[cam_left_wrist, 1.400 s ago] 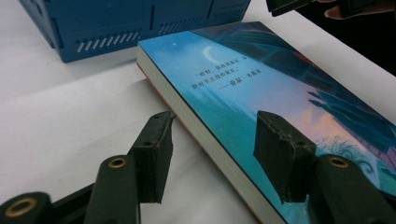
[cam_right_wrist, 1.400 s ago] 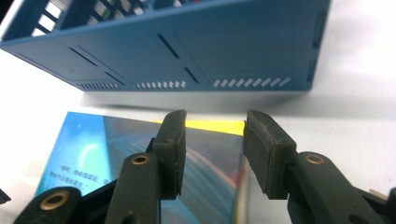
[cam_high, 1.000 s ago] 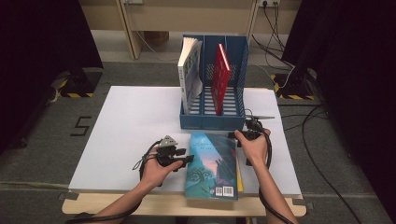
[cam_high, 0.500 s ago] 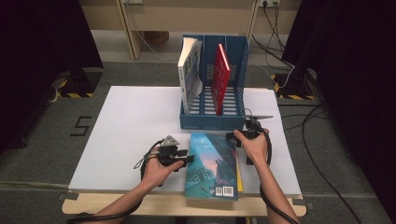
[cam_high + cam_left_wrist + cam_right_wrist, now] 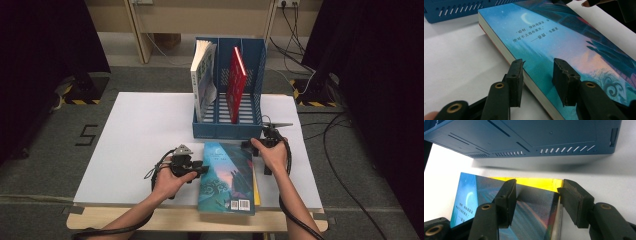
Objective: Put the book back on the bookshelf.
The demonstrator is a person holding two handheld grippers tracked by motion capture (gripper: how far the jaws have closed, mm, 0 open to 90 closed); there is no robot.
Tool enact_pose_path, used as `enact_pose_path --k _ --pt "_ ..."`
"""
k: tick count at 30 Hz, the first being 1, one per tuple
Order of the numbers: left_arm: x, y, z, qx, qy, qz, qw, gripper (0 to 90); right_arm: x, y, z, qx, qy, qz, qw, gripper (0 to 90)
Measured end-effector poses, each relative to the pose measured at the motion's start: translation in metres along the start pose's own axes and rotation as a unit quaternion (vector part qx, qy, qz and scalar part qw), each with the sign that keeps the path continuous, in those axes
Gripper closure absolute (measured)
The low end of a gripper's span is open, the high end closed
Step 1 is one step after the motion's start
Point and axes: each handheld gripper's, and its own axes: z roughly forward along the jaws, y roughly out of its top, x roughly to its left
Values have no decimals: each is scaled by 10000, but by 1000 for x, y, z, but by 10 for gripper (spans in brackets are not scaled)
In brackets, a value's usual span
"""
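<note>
Blue-covered and lying flat, the book (image 5: 227,177) sits at the desk's near edge, right of middle, just in front of the blue file rack (image 5: 228,127), with a yellow book (image 5: 256,187) peeking out under its right side. From the high view the left gripper (image 5: 199,170) sits at the blue book's left long edge and the right gripper (image 5: 248,145) at its far right corner, one hand on each; the rack already holds a pale book (image 5: 202,80) and a red book (image 5: 236,82) upright in separate slots. In the left gripper view the jaws straddle the book's (image 5: 564,42) edge, one pad low beside the page block on the white desk (image 5: 456,65), the other over the cover; they have just been closing but a gap shows, so nothing is pinched yet. Good practice here, I judge, is to slide the lower pad fully under the top book alone before squeezing, so the one beneath stays put. In the right gripper view the jaws stand wide, having just been opening, above the corner of the blue cover (image 5: 534,212), with the yellow book (image 5: 536,182) showing beyond it and the rack's wall (image 5: 536,137) just behind. That hand would do best to steady the corner while the left takes a firm, deep bite.
</note>
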Motion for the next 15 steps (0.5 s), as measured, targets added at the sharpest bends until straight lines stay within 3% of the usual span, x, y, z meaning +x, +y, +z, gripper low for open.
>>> enact_pose_path --k 3,6,11,15 --pt "-1 0 0 18 23 32 10000 600 4 0 -3 -36 -130 -129 9998 547" --pt "0 0 0 16 -5 24 10000 601 9 1 -4 -2 -282 -217 9994 552" --pt "-1 0 0 37 28 85 10000 606 7 3 -8 30 -262 -188 9995 643" --pt "-1 1 0 41 26 102 9999 606 6 4 -8 85 -207 -150 9996 642"
